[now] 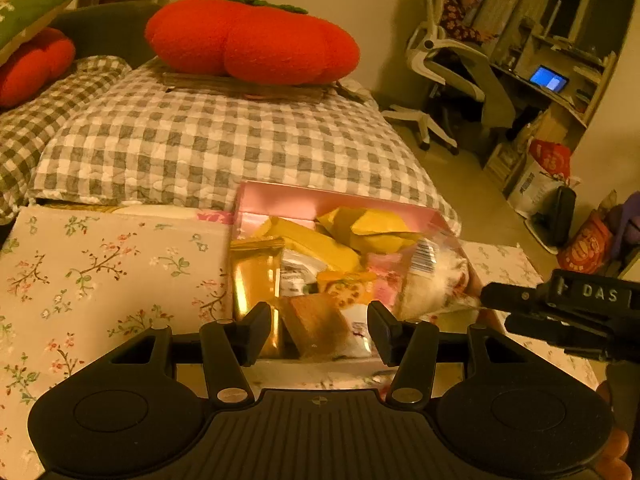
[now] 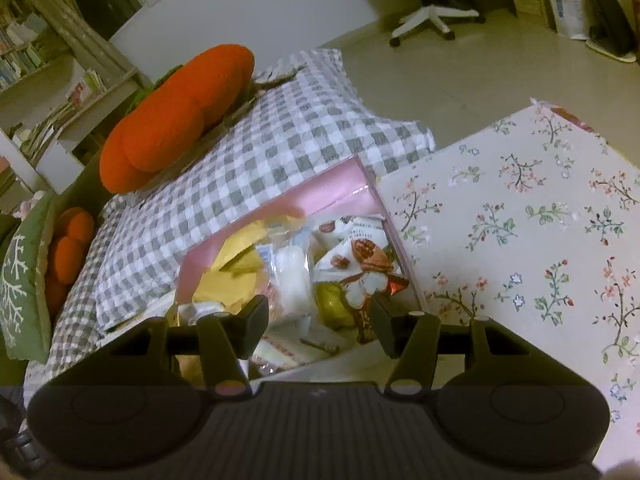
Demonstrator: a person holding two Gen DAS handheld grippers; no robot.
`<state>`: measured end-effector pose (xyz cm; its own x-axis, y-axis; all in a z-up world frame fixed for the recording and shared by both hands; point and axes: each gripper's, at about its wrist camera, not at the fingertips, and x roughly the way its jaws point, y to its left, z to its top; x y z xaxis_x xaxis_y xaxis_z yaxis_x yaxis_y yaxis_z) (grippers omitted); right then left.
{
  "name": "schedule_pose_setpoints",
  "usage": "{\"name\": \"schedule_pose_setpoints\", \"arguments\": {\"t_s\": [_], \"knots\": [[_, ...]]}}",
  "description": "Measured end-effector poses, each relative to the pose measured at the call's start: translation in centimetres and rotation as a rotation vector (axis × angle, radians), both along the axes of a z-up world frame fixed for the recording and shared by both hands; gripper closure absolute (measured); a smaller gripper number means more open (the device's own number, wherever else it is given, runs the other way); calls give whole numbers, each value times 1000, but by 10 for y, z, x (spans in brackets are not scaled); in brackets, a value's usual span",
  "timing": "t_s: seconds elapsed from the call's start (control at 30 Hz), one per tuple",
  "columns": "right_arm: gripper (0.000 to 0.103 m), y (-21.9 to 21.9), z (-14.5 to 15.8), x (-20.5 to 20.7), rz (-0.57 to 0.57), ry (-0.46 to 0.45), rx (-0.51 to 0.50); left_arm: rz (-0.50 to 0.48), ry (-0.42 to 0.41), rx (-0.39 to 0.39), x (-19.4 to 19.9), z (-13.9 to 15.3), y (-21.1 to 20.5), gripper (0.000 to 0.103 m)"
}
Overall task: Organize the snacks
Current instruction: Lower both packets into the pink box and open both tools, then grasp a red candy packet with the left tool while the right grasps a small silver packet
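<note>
Your L gripper (image 1: 318, 330) & R gripper (image 2: 319, 326) both hang part-open, empty, over the pink snack box (image 1: 280, 200) on the floral tablecloth (image 1: 100, 264); yellow packets (image 1: 360, 226) and walnut pack (image 2: 366, 264) lie inside it.

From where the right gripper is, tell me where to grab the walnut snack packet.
Grip the walnut packet by its crimped lower edge, coming from above: it lies atop the pile in the pink box, that edge raised. The right gripper is open.
</note>
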<state>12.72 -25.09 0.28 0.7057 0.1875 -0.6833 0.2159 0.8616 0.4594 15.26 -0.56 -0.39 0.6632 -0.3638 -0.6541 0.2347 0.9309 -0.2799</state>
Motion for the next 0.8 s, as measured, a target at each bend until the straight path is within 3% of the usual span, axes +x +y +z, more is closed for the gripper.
{"name": "schedule_pose_setpoints", "arguments": {"t_s": [0.13,0.27,0.33,0.5,0.63,0.8], "knots": [[36,0,4,-4,-22,50,-67,-93,1,35,-13,2,-20,51],[32,0,-1,-8,-21,142,-108,-199,41,94,-22,-10,-42,50],[22,0,-7,-9,-21,188,-122,-228,49,125,-26,-18,-49,49],[18,2,-24,-7,-3,313,-128,-262,49,155,-26,-30,-56,44],[8,3,-21,-16,15,324,-138,-326,21,185,-26,-40,-64,38],[8,4,-19,-34,14,341,-138,-391,5,241,-30,-55,-75,37]]}}
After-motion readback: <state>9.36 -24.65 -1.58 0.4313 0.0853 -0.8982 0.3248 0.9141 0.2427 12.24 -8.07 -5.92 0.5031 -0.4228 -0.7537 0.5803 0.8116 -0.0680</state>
